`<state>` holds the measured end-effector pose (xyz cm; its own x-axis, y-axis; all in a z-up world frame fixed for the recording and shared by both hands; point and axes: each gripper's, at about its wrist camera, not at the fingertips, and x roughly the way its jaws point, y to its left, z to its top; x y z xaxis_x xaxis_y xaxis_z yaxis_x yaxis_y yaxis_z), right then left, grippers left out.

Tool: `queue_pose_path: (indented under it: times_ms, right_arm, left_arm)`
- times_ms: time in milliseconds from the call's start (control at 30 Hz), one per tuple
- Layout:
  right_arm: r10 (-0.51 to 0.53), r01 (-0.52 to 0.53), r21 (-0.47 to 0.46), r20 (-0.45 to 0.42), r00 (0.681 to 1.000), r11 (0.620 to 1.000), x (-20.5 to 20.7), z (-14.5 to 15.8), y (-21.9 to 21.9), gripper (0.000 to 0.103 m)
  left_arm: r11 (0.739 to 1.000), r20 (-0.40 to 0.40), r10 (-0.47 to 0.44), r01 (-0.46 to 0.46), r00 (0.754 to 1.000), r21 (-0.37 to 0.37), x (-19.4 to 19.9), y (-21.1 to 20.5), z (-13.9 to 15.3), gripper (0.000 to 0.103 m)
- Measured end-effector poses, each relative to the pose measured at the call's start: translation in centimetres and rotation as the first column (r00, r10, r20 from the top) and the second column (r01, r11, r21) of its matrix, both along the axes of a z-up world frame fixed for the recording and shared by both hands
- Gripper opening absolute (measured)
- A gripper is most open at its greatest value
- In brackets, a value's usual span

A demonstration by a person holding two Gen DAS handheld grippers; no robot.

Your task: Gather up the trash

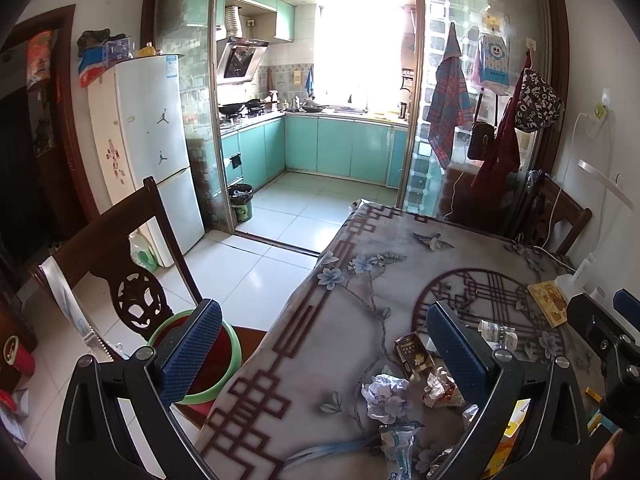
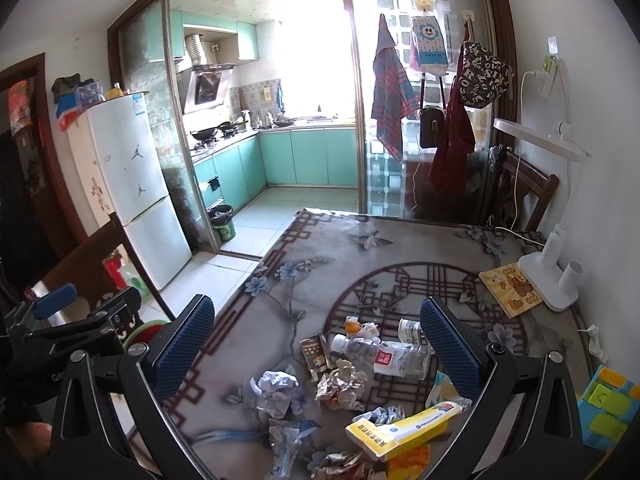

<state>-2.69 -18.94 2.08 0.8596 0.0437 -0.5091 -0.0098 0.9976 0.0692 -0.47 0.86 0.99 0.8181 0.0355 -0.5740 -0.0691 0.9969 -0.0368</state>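
Note:
Trash lies on the patterned table point(image 2: 304, 256): a clear plastic bottle with a red label point(image 2: 382, 354), a crumpled white paper ball point(image 2: 278, 394), a crumpled wrapper point(image 2: 340, 386), a brown pack point(image 2: 314, 352), a yellow-white box point(image 2: 404, 428) and a clear plastic bag point(image 2: 286, 444). My right gripper point(image 2: 316, 352) is open and empty above this pile. My left gripper point(image 1: 324, 352) is open and empty over the table's left edge point(image 1: 288, 312); the paper ball point(image 1: 386, 398) and wrapper point(image 1: 438, 388) lie between its fingers. A green-rimmed red bin point(image 1: 224, 360) stands on the chair by the table.
A dark wooden chair point(image 1: 132, 264) stands left of the table. A white desk lamp point(image 2: 548, 276), a yellow booklet point(image 2: 510, 288) and a colourful toy point(image 2: 608, 408) sit at the table's right. Beyond are a white fridge point(image 2: 132, 184), the kitchen and a black floor bin point(image 2: 222, 220).

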Motion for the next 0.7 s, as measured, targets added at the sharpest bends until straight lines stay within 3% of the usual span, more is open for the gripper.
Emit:
queue_pose_path:
  times_ms: [700]
  right_arm:
    - [-0.007,0.007,0.004,-0.007,1.0,1.0,-0.15,-0.49,-0.22,0.103]
  left_arm:
    - [1.0,-0.001,0.005,-0.005,1.0,0.006,-0.1,-0.32,-0.1,0.103]
